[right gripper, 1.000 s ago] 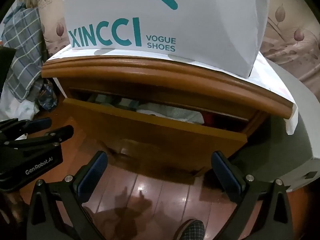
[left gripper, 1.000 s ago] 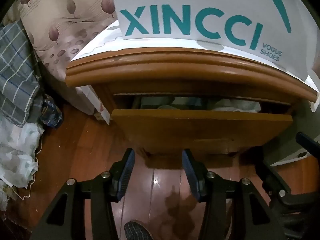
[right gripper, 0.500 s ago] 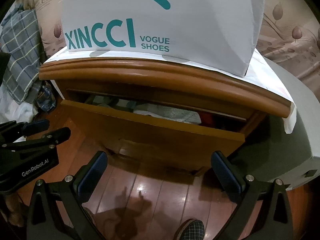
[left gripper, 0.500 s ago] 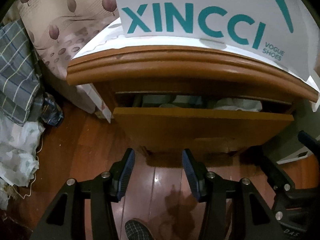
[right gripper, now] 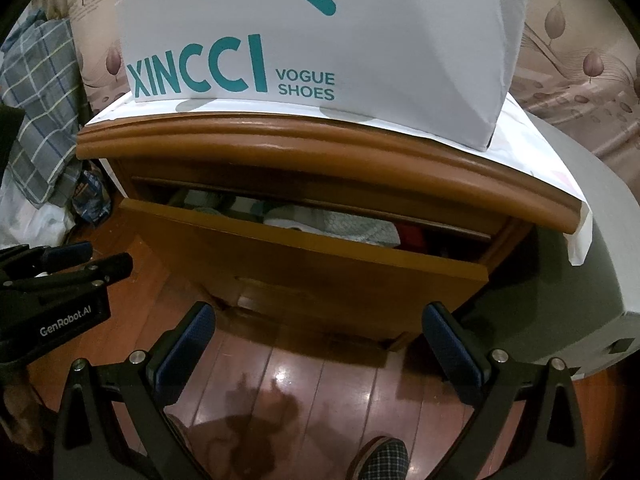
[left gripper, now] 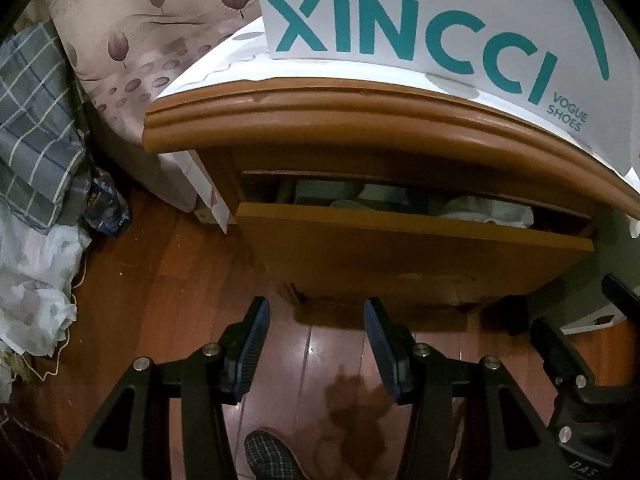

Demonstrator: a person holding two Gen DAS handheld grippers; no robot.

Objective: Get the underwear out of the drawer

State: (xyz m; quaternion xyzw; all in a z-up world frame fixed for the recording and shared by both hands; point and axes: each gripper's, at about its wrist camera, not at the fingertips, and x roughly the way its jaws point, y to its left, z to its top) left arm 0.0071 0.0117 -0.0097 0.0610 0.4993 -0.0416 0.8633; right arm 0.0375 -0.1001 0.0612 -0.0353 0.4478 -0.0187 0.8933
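Left gripper (left gripper: 316,344): jaws partly apart with nothing between the pads, only bare floorboards showing through the gap; it points steeply down at the foot of the nightstand.
Right gripper (right gripper: 318,354): jaws spread wide and empty, aimed the same way, just beside the left one.
Drawer (right gripper: 304,256): ahead of and above both sets of fingertips, pulled partway out from under the nightstand's wooden top; the slot above its front panel is narrow.
Underwear (right gripper: 340,226): pale folded fabric lying inside the drawer, beyond the front panel, roughly straight ahead of the right gripper; a red piece sits further right. Which garment is which cannot be told through the slot.
Same pile from the left (left gripper: 488,210): a whitish crumpled bundle, ahead and to the right of the left gripper.
Handling: probably light, limp and easy to crush, nothing fragile; it will likely drape and may drag neighbouring pieces along.
Where to grip: likely a raised fold or bunched edge on top, pinched from above.
Obstacle: the shoe bag (right gripper: 320,48) on top and the overhanging edge limit approach; the drawer may need opening further.
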